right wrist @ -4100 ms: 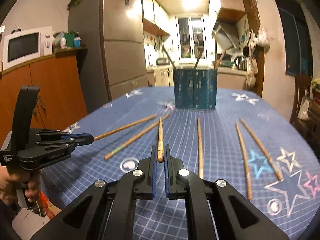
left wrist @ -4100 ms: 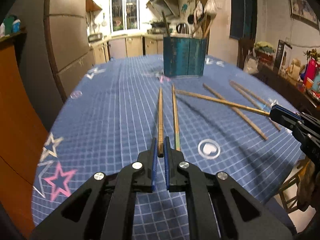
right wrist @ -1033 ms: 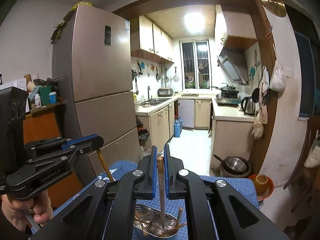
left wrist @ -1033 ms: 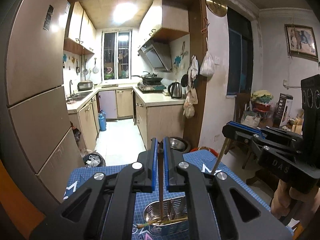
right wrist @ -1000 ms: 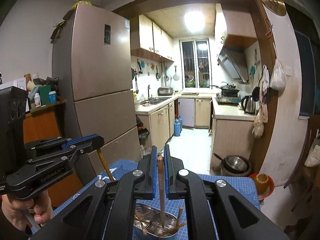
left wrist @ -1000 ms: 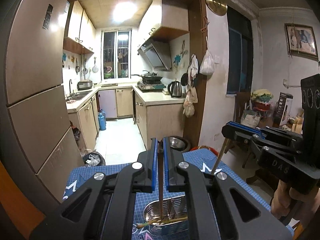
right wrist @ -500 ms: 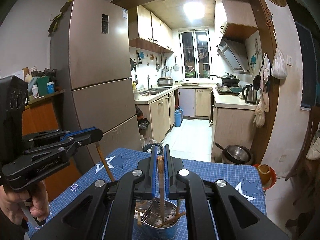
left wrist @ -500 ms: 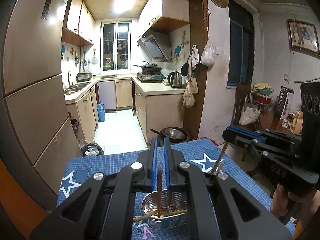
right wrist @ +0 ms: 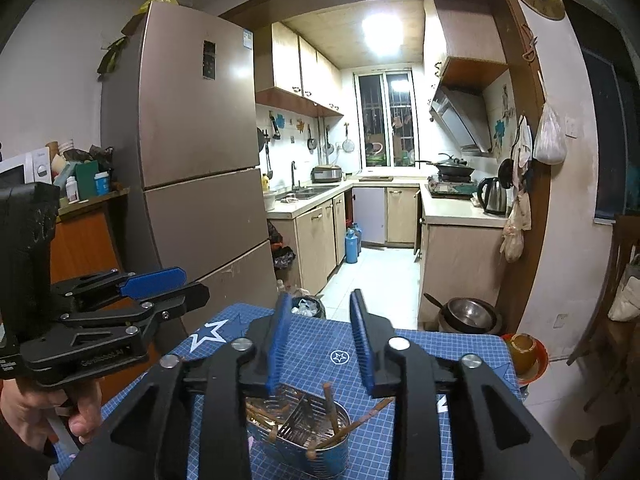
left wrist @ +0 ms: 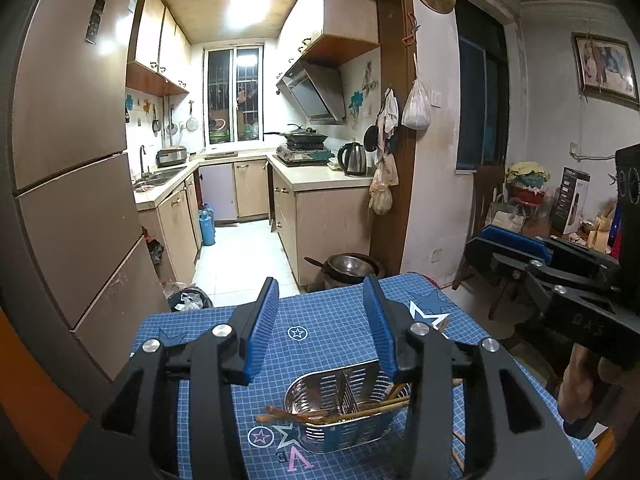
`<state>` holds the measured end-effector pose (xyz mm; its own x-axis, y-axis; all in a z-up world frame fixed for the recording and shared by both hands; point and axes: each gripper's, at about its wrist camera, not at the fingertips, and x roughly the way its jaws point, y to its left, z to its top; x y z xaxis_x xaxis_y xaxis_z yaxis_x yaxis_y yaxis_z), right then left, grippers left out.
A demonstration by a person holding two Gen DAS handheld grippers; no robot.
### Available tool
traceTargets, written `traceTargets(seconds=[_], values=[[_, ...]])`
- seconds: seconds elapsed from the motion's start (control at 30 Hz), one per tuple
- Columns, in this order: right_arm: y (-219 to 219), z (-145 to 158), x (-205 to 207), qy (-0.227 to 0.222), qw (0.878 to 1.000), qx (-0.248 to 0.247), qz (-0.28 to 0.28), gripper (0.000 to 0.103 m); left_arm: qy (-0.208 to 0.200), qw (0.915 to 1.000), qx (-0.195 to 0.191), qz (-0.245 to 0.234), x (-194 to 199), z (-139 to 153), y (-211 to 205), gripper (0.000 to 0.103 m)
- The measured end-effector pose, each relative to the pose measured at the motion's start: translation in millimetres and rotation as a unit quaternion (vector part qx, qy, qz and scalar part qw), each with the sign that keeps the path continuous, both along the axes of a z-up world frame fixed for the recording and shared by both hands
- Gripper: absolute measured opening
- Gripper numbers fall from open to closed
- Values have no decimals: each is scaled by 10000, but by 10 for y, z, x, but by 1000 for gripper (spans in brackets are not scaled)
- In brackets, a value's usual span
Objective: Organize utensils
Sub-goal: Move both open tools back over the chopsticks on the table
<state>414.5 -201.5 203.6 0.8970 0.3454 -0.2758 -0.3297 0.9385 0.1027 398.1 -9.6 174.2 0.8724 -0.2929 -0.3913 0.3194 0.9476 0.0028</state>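
A blue utensil holder with a perforated metal insert (left wrist: pixel 344 416) stands on the blue grid tablecloth (left wrist: pixel 320 320). Several wooden chopsticks (left wrist: pixel 360 406) lie inside it, and it also shows in the right wrist view (right wrist: pixel 298 436) with chopsticks (right wrist: pixel 332 412) leaning in its compartments. My left gripper (left wrist: pixel 322 322) is open and empty above the holder. My right gripper (right wrist: pixel 320 338) is open and empty above it too. Each gripper shows at the side of the other's view, the right one (left wrist: pixel 520 248) and the left one (right wrist: pixel 160 284).
The table's far edge (left wrist: pixel 304 296) faces the kitchen floor. A fridge (right wrist: pixel 192 160) stands at the left, a metal pot (right wrist: pixel 468 312) on the floor beyond the table, a wooden chair (right wrist: pixel 616 300) at the right. More chopsticks (left wrist: pixel 456 446) lie right of the holder.
Both grippers have opened and let go of their chopsticks, which now rest in the holder. Four seconds ago both gripped chopsticks lying on the table.
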Motion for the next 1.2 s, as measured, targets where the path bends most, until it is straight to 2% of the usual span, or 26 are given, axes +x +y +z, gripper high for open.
traceTargets(seconds=[0.2, 0.4, 0.5, 0.6, 0.77, 0.93, 1.07, 1.2], values=[[-80, 50, -383, -193, 9998, 90, 29, 43, -86, 9999, -62, -33, -259, 14, 42, 45], [-294, -138, -1191, -386, 9992, 77, 77, 44, -353, 9990, -168, -209, -1032, -111, 94, 52], [-390, -424, -1670, -345, 9994, -60, 46, 44, -274, 9988, -209, -351, -1350, -303, 98, 53], [-458, -819, -2095, -160, 9998, -134, 11, 44, -57, 9986, -259, -467, -1645, -613, 93, 53], [-480, -1640, -2620, 549, 9985, -22, -28, 43, 434, 9975, -233, -513, -1988, -1219, 82, 53], [-364, -2268, -2880, 1170, 9931, 22, -29, 42, 930, 9952, -142, -284, -2117, -1687, 286, 53], [-221, -2640, -3004, 1470, 9891, -17, -93, 38, 1143, 9934, -33, 105, -2200, -1935, 573, 53], [-129, -2834, -3015, 1569, 9874, -153, -167, 34, 1391, 9896, 1, 377, -2193, -2163, 844, 52]])
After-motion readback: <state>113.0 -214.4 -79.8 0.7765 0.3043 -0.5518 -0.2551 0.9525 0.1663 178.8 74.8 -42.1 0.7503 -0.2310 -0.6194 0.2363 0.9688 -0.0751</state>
